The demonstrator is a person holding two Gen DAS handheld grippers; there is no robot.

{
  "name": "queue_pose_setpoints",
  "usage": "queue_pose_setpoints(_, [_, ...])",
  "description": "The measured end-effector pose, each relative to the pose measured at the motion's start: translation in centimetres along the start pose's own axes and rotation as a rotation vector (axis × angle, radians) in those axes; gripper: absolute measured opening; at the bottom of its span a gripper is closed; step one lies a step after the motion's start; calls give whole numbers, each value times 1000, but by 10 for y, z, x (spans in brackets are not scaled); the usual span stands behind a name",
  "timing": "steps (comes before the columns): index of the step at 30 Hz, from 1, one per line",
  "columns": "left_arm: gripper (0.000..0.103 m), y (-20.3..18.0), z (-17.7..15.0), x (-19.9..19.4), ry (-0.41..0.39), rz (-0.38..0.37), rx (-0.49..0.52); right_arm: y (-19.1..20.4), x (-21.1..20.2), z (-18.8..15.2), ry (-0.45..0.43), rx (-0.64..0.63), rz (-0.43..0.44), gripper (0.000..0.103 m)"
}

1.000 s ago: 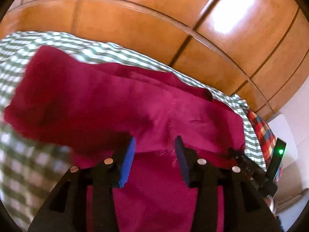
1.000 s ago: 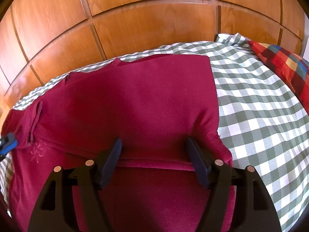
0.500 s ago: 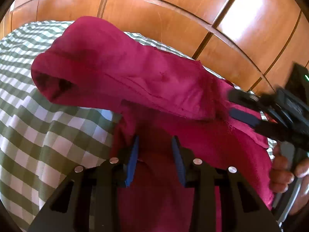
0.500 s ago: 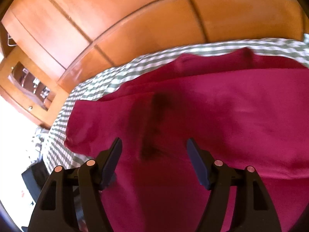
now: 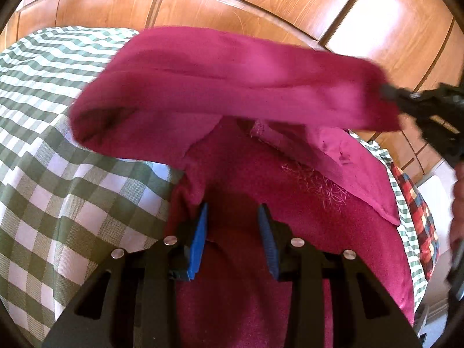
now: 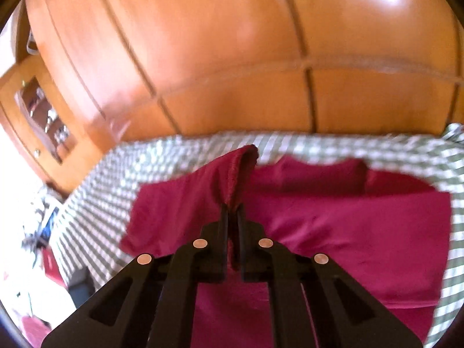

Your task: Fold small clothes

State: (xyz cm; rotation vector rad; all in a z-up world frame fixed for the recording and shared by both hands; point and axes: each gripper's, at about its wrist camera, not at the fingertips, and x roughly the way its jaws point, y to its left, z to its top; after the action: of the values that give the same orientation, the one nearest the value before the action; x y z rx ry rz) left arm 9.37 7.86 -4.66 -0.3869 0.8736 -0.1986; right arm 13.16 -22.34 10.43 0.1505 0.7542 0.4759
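Pinched almost together, the right gripper (image 6: 232,217) clamps a hemmed edge of the crimson knit garment (image 6: 333,226) and holds that strip lifted above the rest of the cloth. In the left wrist view, the left gripper (image 5: 233,217) sits with its blue-padded fingers (image 5: 198,240) parted, fabric lying between them but not squeezed. Just beyond, pale embroidered stitching (image 5: 319,187) marks the garment's front, and the raised band of cloth (image 5: 232,87) stretches across towards the right gripper at the frame's edge. The garment is spread on the green-and-white checked bedspread (image 5: 58,174). A red, blue and yellow plaid cushion (image 5: 417,208) lies to the right. Farthest back stand glossy orange-brown wooden wardrobe panels (image 6: 232,58).
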Motion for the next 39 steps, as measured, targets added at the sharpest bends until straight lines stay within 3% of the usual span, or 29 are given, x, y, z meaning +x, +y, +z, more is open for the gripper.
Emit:
queue_pose_setpoints(5, [35, -2, 1, 1, 1, 6, 3, -61, -31, 2, -40, 77, -129, 5])
queue_pose_setpoints(14, [35, -6, 4, 2, 11, 17, 4, -169, -17, -61, 78, 276, -320, 5])
queue_pose_setpoints(18, [34, -7, 9, 1, 29, 45, 10, -185, -15, -83, 100, 328, -334, 5])
queue_pose_setpoints(26, [9, 13, 15, -10, 66, 87, -49, -190, -18, -94, 99, 322, -332, 5])
queue_pose_setpoints(29, [15, 15, 15, -23, 77, 119, -54, -196, -19, -96, 98, 353, -309, 5])
queue_pose_setpoints(31, [32, 10, 14, -39, 50, 157, -24, -197, -23, -94, 89, 363, -288, 5])
queue_pose_setpoints(32, [34, 8, 15, -48, 21, 159, -7, -198, -27, -94, 88, 369, -280, 7])
queue_pose_setpoints(37, [44, -18, 35, -73, -88, 88, 72, -178, -55, -84, 17, 339, -265, 7])
queue_pose_setpoints(39, [45, -33, 44, -67, -93, 54, 111, -161, -59, -78, 3, 297, -233, 7])
